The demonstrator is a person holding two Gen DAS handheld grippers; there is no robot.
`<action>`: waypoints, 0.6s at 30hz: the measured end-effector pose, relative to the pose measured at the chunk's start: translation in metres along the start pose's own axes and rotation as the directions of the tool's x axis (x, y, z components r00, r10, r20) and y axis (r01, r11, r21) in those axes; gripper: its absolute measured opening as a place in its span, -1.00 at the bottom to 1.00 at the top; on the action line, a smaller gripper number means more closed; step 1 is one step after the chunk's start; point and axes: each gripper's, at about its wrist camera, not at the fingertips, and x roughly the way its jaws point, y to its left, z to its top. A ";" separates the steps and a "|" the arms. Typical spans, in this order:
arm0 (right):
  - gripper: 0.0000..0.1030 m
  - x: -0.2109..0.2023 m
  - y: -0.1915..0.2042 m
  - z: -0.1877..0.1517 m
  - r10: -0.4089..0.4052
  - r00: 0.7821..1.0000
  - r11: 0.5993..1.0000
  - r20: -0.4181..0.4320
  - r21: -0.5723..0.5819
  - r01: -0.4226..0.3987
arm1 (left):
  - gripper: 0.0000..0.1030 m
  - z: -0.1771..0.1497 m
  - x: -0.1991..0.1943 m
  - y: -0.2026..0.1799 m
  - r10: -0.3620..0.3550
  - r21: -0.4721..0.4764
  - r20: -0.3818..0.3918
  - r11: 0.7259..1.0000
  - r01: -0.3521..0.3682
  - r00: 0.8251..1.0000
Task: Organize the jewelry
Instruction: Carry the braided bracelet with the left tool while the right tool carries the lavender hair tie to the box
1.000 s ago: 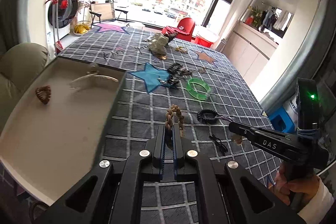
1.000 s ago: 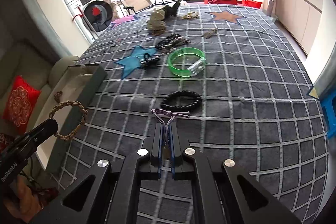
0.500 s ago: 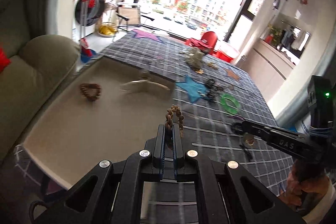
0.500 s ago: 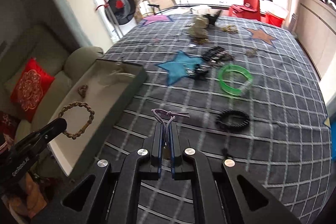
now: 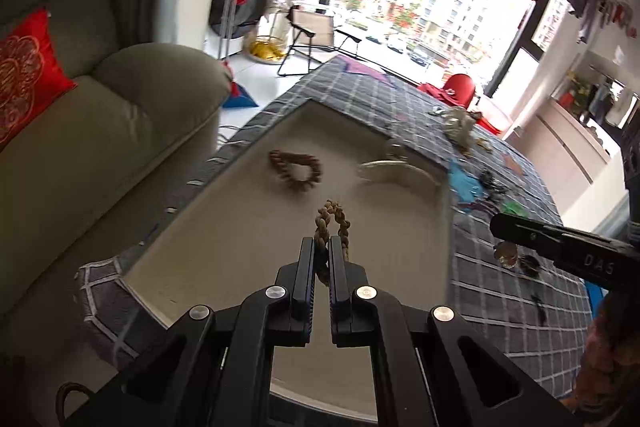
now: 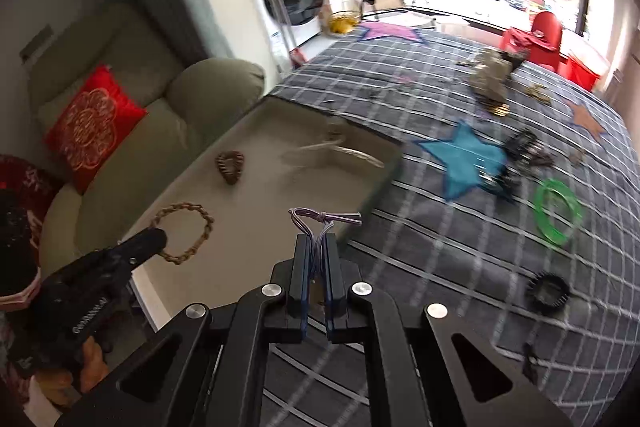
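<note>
Nearest in the left wrist view, the left claw is clamped on a braided rope bracelet, its loop standing up beyond the tips and hanging in the air over the beige tray. The right wrist view shows the same bracelet as a full open ring, pinched at one point only. It looks light and limp, so it will probably sag and swing from that single grip; the coarse braid should give the pads good purchase, and a hold across one strand seems enough.

The right claw is closed on a thin lilac cord, knotted just above the tips with loose ends sticking out sideways. It hangs over the near corner of the tray, at the edge of the checked cloth on the counter. The cord looks thin and smooth, so it could slip; taking it close to the knot is the safer hold. A small gold charm seems to dangle below this claw in the left view, though it is blurred.

Farther off, a brown beaded bracelet and a pale curved hair clip lie inside the tray. Beyond, on the cloth, lie a black scrunchie-like ring, a stiff-looking green bangle and a dark cluster of pieces.
</note>
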 end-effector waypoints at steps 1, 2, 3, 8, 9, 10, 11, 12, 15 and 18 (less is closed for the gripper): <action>-0.88 0.004 0.004 0.003 0.004 1.000 1.000 -0.004 -0.010 -0.004 | -0.85 0.000 0.001 0.003 0.008 -0.003 0.001 1.000 -0.008 1.000; -0.88 0.008 0.008 0.005 0.008 1.000 1.000 -0.008 -0.020 -0.009 | -0.85 0.001 0.004 0.007 0.019 -0.007 0.000 1.000 -0.019 1.000; -0.88 0.012 0.013 0.008 0.014 1.000 0.999 -0.014 -0.030 -0.014 | -0.85 0.001 0.005 0.010 0.026 -0.010 -0.001 1.000 -0.026 1.000; -0.88 0.036 0.037 0.019 0.043 0.998 0.995 -0.048 -0.086 -0.047 | -0.85 0.001 0.014 0.028 0.052 -0.038 -0.020 0.998 -0.053 0.998; -0.88 0.042 0.043 0.021 0.049 0.997 0.994 -0.057 -0.097 -0.054 | -0.85 0.001 0.016 0.030 0.053 -0.042 -0.025 0.998 -0.054 0.998; -0.88 0.046 0.046 0.022 0.052 0.997 0.993 -0.064 -0.103 -0.058 | -0.85 0.001 0.018 0.032 0.053 -0.048 -0.032 0.997 -0.055 0.998; -0.88 0.051 0.049 0.022 0.056 0.996 0.992 -0.073 -0.108 -0.064 | -0.85 0.000 0.021 0.035 0.054 -0.056 -0.042 0.997 -0.056 0.998; -0.88 0.056 0.052 0.023 0.062 0.995 0.991 -0.082 -0.113 -0.071 | -0.85 0.000 0.022 0.036 0.056 -0.059 -0.046 0.997 -0.058 0.997; -0.88 0.070 0.060 0.024 0.072 0.992 0.989 -0.107 -0.122 -0.085 | -0.85 -0.001 0.027 0.038 0.068 -0.057 -0.059 0.996 -0.072 0.996; -0.88 0.082 0.064 0.024 0.075 0.988 0.987 -0.132 -0.129 -0.092 | -0.85 -0.002 0.032 0.038 0.073 -0.050 -0.067 0.996 -0.076 0.995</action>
